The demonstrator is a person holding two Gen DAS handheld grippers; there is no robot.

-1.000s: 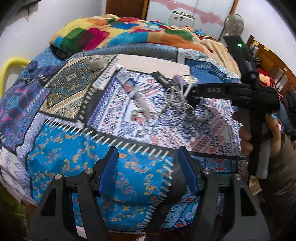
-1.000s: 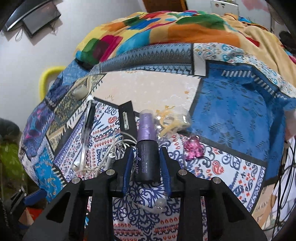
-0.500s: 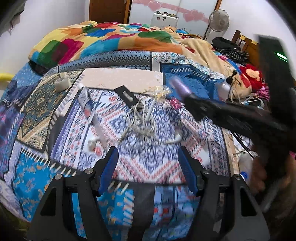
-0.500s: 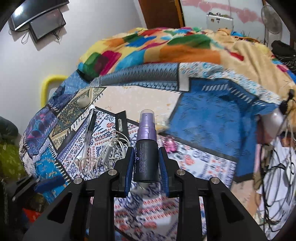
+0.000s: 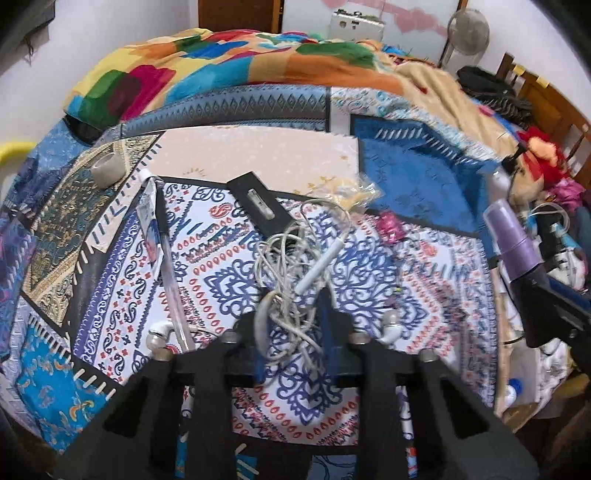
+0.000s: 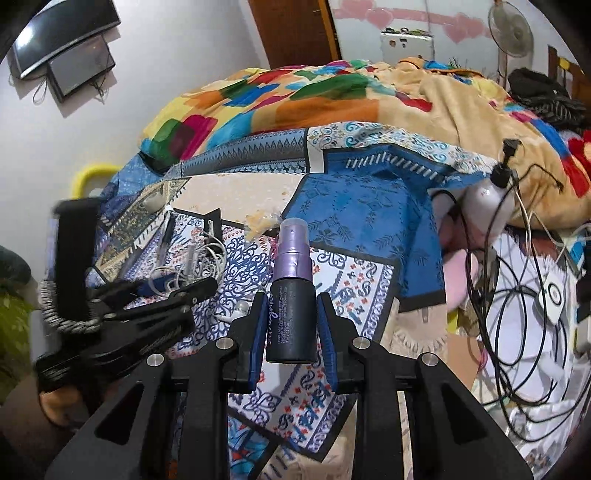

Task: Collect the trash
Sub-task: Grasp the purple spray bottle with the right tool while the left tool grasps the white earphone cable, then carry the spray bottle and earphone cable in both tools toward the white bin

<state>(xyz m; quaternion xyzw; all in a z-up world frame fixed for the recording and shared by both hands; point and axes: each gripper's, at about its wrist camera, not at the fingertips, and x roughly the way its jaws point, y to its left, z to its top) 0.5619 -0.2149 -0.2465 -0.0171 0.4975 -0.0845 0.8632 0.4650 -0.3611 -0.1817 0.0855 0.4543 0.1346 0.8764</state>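
My right gripper (image 6: pixel 291 314) is shut on a small black spray bottle with a purple cap (image 6: pixel 290 291), held upright above the patterned bed cover; the bottle also shows at the right of the left wrist view (image 5: pixel 511 243). My left gripper (image 5: pixel 293 332) has narrowed around a tangle of white earphone cable (image 5: pixel 295 273) on the cover (image 5: pixel 424 280); the cable lies between the blue pads, and I cannot tell whether they grip it. A clear pen wrapper (image 5: pixel 166 251), a black card (image 5: pixel 258 203), a crumpled clear wrapper (image 5: pixel 354 192), a pink wrapper (image 5: pixel 391 229) and a tape roll (image 5: pixel 107 168) lie around.
A colourful blanket (image 5: pixel 221 74) is heaped at the back of the bed. To the right are black cables (image 6: pixel 517 295), a pump bottle (image 6: pixel 491 199) and clutter off the bed's edge. A fan (image 6: pixel 511 22) and a monitor (image 6: pixel 59 40) stand by the walls.
My left gripper moved forward over the bed to the cable tangle and its jaws narrowed around it. My right gripper lifted the spray bottle and drew back to the right.
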